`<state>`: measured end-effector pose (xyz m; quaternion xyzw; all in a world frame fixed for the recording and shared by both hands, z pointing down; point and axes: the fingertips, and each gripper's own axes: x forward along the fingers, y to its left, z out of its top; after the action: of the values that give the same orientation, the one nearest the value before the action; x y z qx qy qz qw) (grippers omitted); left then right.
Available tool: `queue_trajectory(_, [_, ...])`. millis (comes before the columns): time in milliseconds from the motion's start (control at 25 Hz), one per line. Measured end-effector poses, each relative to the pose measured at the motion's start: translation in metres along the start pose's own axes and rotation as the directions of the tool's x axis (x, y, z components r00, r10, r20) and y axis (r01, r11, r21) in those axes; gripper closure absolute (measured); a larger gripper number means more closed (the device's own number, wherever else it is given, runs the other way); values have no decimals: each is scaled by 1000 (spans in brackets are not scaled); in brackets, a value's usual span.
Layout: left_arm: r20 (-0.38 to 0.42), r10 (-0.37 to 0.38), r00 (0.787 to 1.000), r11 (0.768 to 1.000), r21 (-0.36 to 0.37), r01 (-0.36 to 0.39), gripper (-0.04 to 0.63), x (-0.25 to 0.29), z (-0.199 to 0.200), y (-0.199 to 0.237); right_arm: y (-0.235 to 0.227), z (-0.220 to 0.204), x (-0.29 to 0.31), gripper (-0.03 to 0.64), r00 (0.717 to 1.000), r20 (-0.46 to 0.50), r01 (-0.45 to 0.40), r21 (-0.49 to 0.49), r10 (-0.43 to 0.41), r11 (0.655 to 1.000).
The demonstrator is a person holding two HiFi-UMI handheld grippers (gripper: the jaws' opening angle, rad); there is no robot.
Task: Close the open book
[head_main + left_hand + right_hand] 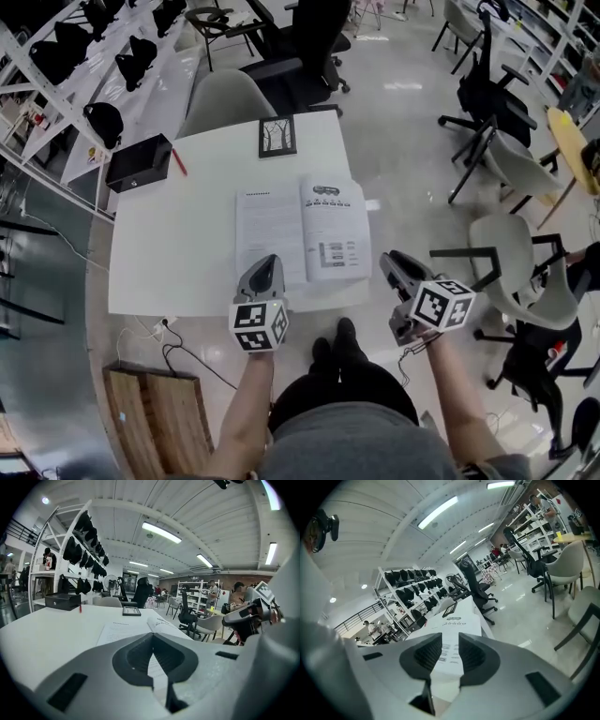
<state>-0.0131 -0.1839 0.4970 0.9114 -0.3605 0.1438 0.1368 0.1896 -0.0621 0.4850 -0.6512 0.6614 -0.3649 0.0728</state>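
The left gripper [265, 262], jaws together, and right gripper [390, 262], jaws parted, are held empty near the open book [302, 230] for closing.

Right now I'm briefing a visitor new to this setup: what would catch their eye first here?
The open white-paged book on the white square table, toward its right near edge. Then the two grippers with black-and-white marker cubes: the left gripper over the book's near-left corner, jaws together, and the right gripper just off the table's right edge, jaws apart.
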Motion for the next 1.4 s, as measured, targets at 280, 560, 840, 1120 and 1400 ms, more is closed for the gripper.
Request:
queue_trajectory(280, [-30, 29, 999, 1000, -3, -30, 590, 19, -4, -1, -23, -1, 19, 499, 998, -64, -15, 27, 17, 1000])
queue_trajectory(560, [-65, 53, 996, 998, -12, -54, 589, 29, -14, -3, -38, -10, 37, 483, 991, -125, -42, 77, 51, 996])
queue_trajectory(840, [-89, 76, 993, 997, -21, -79, 590, 35, -19, -3, -54, -20, 55, 462, 980, -176, -66, 157, 93, 985])
queue_trajectory(1120, [-102, 97, 990, 994, -39, -101, 590, 40, -26, -1, -75, -35, 67, 444, 968, -219, -70, 222, 119, 973])
queue_trajectory(1400, [-127, 110, 986, 993, -30, -115, 589, 47, -31, -2, -76, -46, 75, 406, 947, -269, -86, 308, 174, 947])
